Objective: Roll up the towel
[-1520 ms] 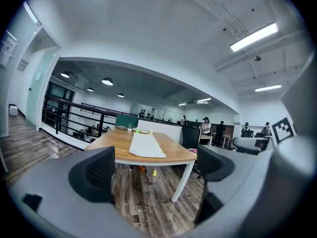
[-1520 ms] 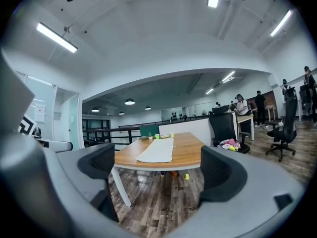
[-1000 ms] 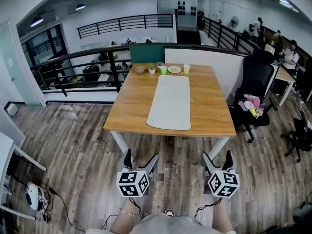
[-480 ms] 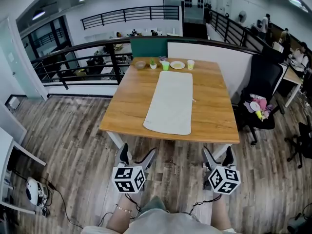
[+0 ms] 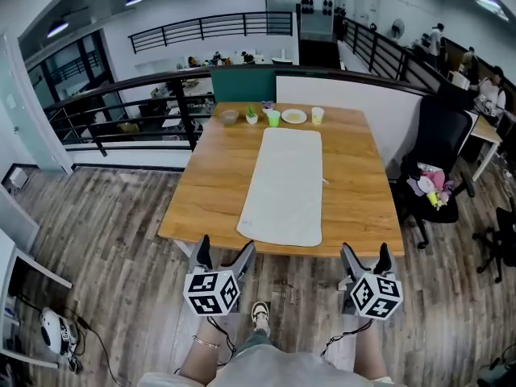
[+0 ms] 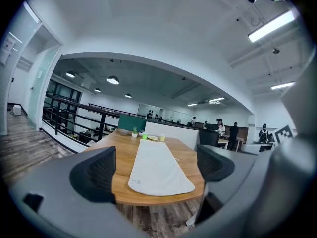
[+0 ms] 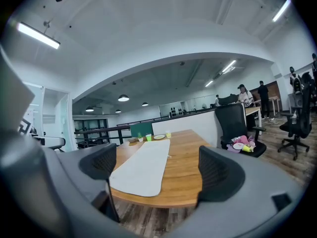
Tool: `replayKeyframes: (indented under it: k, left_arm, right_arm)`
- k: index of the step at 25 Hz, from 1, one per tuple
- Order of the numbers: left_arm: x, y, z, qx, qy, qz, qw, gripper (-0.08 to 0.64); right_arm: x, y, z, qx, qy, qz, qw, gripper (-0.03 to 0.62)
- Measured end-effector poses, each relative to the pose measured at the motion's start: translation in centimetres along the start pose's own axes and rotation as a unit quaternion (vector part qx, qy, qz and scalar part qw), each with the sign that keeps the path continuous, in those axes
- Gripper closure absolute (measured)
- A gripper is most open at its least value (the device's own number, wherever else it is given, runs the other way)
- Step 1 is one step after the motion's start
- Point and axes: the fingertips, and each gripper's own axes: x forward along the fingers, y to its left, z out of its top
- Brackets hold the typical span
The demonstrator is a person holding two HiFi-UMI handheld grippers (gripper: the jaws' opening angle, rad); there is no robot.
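Left gripper [image 5: 223, 256]: held at the lower centre-left of the head view, short of the table's near edge; jaws spread apart, nothing between them.
Table [image 5: 211, 185]: wooden, seen mid-frame; a green cup [image 5: 274, 118] and a plate [image 5: 294, 116] are set at its far edge.
Towel [image 5: 284, 185]: white, laid flat and unrolled lengthwise down the table's middle.
Right gripper [image 5: 366, 258]: held at the lower centre-right, clear of the table; jaws released, empty.
Office chair [image 5: 435, 147]: black, placed right of the table.

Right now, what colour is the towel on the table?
White, or off-white; the towel lies flat along the wooden table. Clearest in the head view.
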Motion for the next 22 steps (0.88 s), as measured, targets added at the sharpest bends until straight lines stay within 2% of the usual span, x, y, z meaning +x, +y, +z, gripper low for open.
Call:
replayKeyframes:
  k: [7,16,22]
  left_arm:
    - [7.9,4.2,2.4,-0.012,-0.001,-0.008,0.9999,0.051]
    - [18.7,8.5,6.2,-0.003,0.0,-0.034,0.9994,0.051]
    - [23.6,9.9,5.9,-0.003,0.019,-0.051,0.9985,0.051]
  right_arm:
    - [8.3,1.3,2.3,-0.013,-0.002,-0.007,1.0,0.074]
    - [18.3,2.4,5.0,-0.009,-0.01,-0.03,0.999,0.094]
    - [22.0,2.4,4.6,-0.001,-0.001,-0.041,0.999,0.101]
